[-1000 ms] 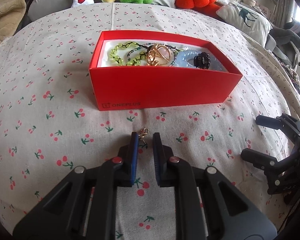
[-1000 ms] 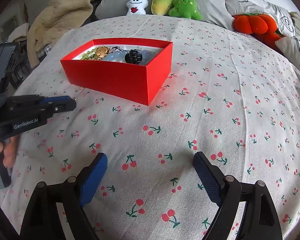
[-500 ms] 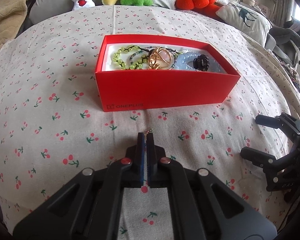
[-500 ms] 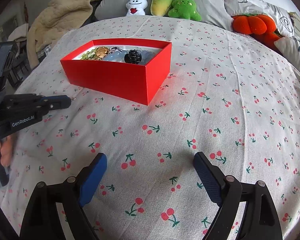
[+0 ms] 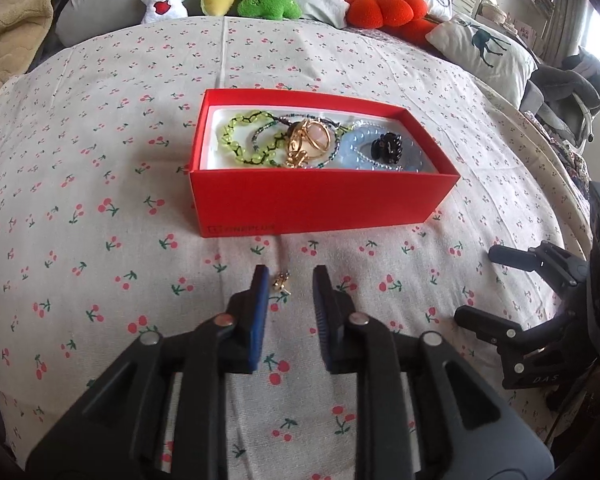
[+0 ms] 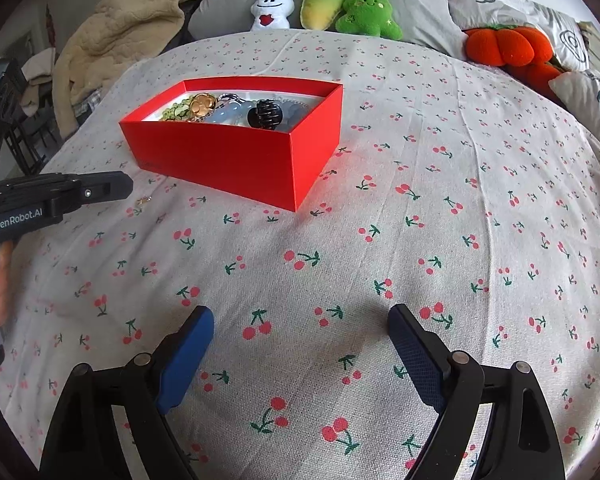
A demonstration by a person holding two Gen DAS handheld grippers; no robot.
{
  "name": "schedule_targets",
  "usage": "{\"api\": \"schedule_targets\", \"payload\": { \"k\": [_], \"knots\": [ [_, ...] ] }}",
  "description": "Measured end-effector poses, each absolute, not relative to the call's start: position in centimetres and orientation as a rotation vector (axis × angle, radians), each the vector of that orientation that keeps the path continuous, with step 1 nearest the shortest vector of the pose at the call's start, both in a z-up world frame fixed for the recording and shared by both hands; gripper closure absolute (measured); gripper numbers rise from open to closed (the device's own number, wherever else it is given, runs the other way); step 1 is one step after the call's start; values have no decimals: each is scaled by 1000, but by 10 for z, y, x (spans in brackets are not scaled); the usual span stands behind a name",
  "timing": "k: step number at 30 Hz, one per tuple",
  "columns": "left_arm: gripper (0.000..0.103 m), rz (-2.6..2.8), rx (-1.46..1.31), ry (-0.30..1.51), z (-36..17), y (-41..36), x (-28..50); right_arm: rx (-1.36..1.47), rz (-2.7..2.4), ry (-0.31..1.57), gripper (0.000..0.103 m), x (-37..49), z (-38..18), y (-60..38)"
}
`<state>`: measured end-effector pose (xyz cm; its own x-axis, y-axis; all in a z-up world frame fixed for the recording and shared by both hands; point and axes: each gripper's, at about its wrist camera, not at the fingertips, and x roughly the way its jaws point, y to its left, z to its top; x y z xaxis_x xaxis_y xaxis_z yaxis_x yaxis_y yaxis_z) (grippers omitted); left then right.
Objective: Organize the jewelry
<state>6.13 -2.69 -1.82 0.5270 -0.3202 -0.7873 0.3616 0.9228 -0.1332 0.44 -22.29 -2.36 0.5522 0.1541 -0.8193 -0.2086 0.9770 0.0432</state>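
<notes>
Cherry-print bed (image 5: 100, 128) carries one red box (image 5: 320, 200) at 12 o'clock, holding gathered jewelry. One small gold earring (image 5: 281, 282) lies loose between the left tongs (image 5: 288, 292), whose jaws have just been opening, likely to retry the pickup. Right tongs (image 6: 300, 344) gape empty.

Each hand carries a black plastic tool with two angular, triangulated arms joined by round silver rivets and ending in flat fingers faced with blue textured pads. On the left tool (image 5: 287, 280) the pads are dark blue with a fine grid pattern; seen from the right wrist, its side bears white "GenRobot.AI" lettering and a small silver screw. The right tool (image 6: 300, 332) has the same build, one pad brighter blue, the other darker.
</notes>
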Motion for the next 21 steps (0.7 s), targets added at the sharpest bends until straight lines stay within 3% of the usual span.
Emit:
{"api": "schedule_targets", "payload": {
  "k": [1, 6, 12, 21],
  "knots": [
    [65, -398, 60, 941, -22, -28, 62, -60, 214, 962, 13, 5, -23, -223],
    [65, -369, 115, 951, -33, -37, 64, -54, 213, 963, 13, 5, -22, -222],
    [92, -381, 162, 940, -35, -47, 64, -60, 222, 969, 13, 7, -21, -214],
    [95, -410, 132, 936, -23, -44, 60, -55, 231, 958, 13, 7, -15, -209]
  ]
}}
